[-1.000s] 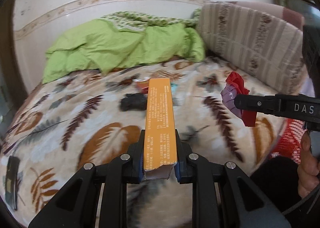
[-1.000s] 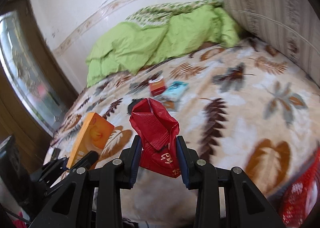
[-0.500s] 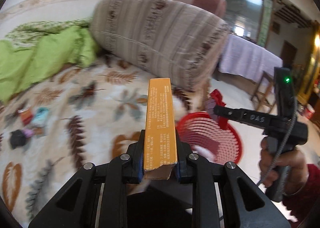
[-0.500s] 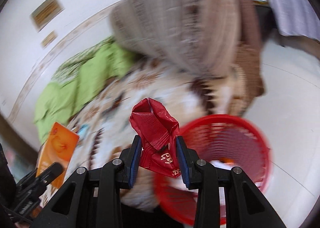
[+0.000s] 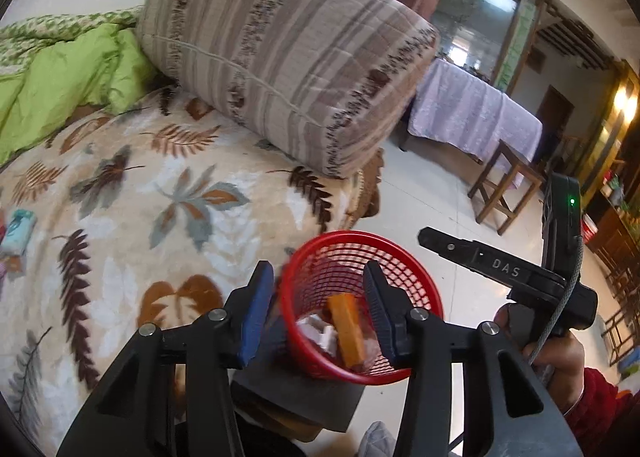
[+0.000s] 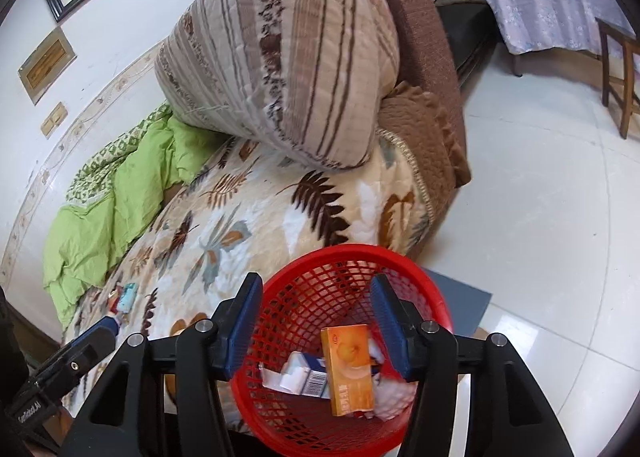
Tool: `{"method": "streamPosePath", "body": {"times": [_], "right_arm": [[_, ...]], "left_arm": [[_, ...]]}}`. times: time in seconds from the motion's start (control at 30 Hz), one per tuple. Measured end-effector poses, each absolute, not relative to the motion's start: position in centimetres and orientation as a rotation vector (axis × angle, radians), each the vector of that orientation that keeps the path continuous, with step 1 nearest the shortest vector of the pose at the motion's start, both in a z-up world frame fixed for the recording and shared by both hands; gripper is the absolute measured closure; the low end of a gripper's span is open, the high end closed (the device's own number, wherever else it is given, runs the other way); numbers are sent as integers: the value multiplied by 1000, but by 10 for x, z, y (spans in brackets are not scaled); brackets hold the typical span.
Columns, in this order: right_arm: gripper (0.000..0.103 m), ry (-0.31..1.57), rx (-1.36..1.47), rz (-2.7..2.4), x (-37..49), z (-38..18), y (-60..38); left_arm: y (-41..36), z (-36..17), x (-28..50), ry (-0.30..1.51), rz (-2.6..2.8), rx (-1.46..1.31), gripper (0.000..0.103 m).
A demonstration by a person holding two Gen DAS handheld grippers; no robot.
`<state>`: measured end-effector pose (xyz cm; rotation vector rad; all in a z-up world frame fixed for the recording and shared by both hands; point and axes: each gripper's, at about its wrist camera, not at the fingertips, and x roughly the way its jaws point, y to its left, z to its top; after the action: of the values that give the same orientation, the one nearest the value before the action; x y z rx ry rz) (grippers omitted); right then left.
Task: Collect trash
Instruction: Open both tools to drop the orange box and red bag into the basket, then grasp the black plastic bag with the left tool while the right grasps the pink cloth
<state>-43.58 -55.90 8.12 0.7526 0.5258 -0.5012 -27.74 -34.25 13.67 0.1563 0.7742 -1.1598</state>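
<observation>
Both grippers hang over the red mesh basket (image 6: 344,353), left gripper (image 5: 316,311) and right gripper (image 6: 316,327), fingers opening, nothing between them. Orange carton (image 6: 348,371) sits inside among white scraps. It looks light, stiff and thin-walled: pinch across the narrow faces, gently. More wrappers (image 5: 16,227) remain on the bed (image 5: 120,217); these look soft and crinkly, so grab them at a bunched fold.

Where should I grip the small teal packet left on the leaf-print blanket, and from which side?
Judging loosely, since it looks small: the small teal packet lies flat on the leaf-print blanket, beside other small scraps. Come from above and pinch across its narrower width, jaws astride the long edges. The soft blanket should let the fingertips sink under the edges. Both the left gripper and the right gripper are opening, nothing between their jaws.
</observation>
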Motion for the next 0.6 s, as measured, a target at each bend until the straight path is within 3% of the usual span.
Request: {"method": "streamPosePath", "body": {"times": [0.1, 0.6], "right_arm": [[44, 535, 757, -452, -419, 81, -552], [44, 679, 602, -100, -295, 95, -432]], "left_arm": [[-313, 136, -262, 755, -1083, 149, 49], [-144, 93, -170, 786, -674, 78, 48]]}}
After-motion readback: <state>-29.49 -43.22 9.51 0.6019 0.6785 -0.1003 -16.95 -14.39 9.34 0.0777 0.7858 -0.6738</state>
